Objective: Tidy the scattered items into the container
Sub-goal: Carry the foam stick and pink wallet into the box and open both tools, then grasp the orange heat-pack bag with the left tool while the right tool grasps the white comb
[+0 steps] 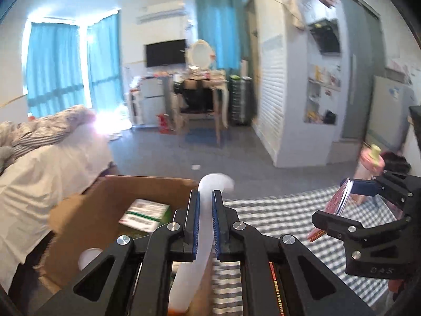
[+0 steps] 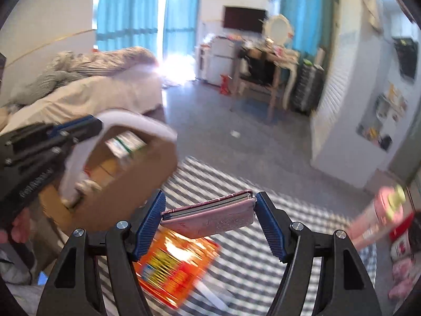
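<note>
We are carrying two things to the cardboard box (image 1: pixel 86 210) at once. Our left claw (image 1: pixel 204 210) is squeezed tight on a bendy white plastic strip (image 1: pixel 202 226). The strip curls over like a hook past the claw tips and hangs just above the near side of the box. Our right claw (image 2: pixel 209 220) holds a flat pink wallet (image 2: pixel 210 220) by its two short ends, so the jaws stand fairly wide with the wallet filling the gap. The wallet is up in the air, to the right of the box and not over it yet.

The step in hand looks like the carry, with the drop coming soon. Next, we think the left claw should go a bit further over the box and then let go, so the strip falls inside. The right claw needs to swing left until the wallet is over the box too. The two claws are close, so they should take turns and not bump.

The box is brown and open at the top. Inside it we see a green and white packet (image 1: pixel 143 214). The box stands at the left end of the checked surface (image 1: pixel 276 210). Right of the box, an orange packet (image 2: pixel 176 263) lies flat on the surface under the wallet. Far to the right of the box stands a pink bottle (image 1: pixel 369 163). Behind the box is a bed (image 1: pixel 47 163), and past it the grey floor (image 1: pixel 210 155).
</note>
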The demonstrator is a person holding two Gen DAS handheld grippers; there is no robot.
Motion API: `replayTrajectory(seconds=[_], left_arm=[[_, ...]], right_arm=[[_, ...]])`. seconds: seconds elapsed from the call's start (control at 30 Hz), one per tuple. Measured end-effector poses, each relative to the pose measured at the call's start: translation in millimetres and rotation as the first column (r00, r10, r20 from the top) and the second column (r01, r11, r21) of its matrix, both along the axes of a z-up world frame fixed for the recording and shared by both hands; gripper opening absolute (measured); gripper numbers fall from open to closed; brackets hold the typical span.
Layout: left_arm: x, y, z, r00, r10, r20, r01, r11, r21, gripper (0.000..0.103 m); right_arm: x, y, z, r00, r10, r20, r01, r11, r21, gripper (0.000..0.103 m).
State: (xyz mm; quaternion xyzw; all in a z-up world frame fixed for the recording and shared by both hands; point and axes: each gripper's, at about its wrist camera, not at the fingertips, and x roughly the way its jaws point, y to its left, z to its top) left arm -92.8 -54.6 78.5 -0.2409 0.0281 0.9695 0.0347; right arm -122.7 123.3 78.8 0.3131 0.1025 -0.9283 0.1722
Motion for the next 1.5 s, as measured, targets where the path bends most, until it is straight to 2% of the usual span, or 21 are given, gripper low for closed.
replayTrajectory(seconds=[0.2,0.33,0.43,0.53,0.6,0.67,0.73,0.83,0.97,1.07,1.27,1.5], left_arm=[[13,-57,4,0.991,0.136,-0.008,-0.136,0.991,-0.002,0.009],[14,-91,-9,0.979,0.198,0.039,-0.198,0.98,0.003,0.009],[12,-110,-27,0.969,0.226,0.097,-0.228,0.974,0.012,0.01],[10,-121,-42,0.962,0.237,0.133,-0.24,0.971,0.007,0.018],[9,-123,-51,0.961,0.236,0.143,-0.237,0.971,-0.014,0.031],[10,-125,-54,0.96,0.239,0.146,-0.241,0.971,-0.002,0.068],[13,-127,-55,0.963,0.229,0.14,-0.234,0.972,0.021,0.087],[14,-124,-51,0.972,0.201,0.124,-0.207,0.978,0.035,0.09],[17,-110,-48,0.979,0.165,0.121,-0.17,0.985,0.033,0.093],[24,-89,-44,0.989,0.104,0.108,-0.108,0.993,0.036,0.096],[33,-27,-46,0.993,-0.066,0.098,0.066,0.998,0.008,0.096],[35,50,-70,0.961,-0.212,0.177,0.219,0.976,-0.021,0.096]], right_arm=[[6,-82,18,0.982,0.184,-0.049,-0.185,0.983,-0.017,0.07],[4,-132,8,0.96,0.279,-0.025,-0.28,0.96,-0.02,0.07],[-3,-161,-13,0.945,0.324,0.041,-0.324,0.946,-0.006,0.07],[-12,-181,-43,0.927,0.353,0.13,-0.358,0.934,0.015,0.07],[-15,-182,-56,0.922,0.345,0.174,-0.353,0.936,0.012,0.07],[-18,-176,-60,0.926,0.328,0.187,-0.336,0.942,0.014,0.07],[-18,-163,-53,0.943,0.294,0.157,-0.3,0.954,0.02,0.071],[-19,-137,-36,0.963,0.246,0.11,-0.246,0.969,-0.012,0.076],[-21,-100,-17,0.986,0.157,0.059,-0.156,0.988,-0.015,0.076],[-26,-66,-16,0.992,0.1,0.072,-0.097,0.994,-0.042,0.076],[-30,8,-47,0.979,-0.031,0.199,0.046,0.997,-0.07,0.076],[-9,61,-80,0.958,-0.12,0.26,0.129,0.992,-0.017,0.076]])
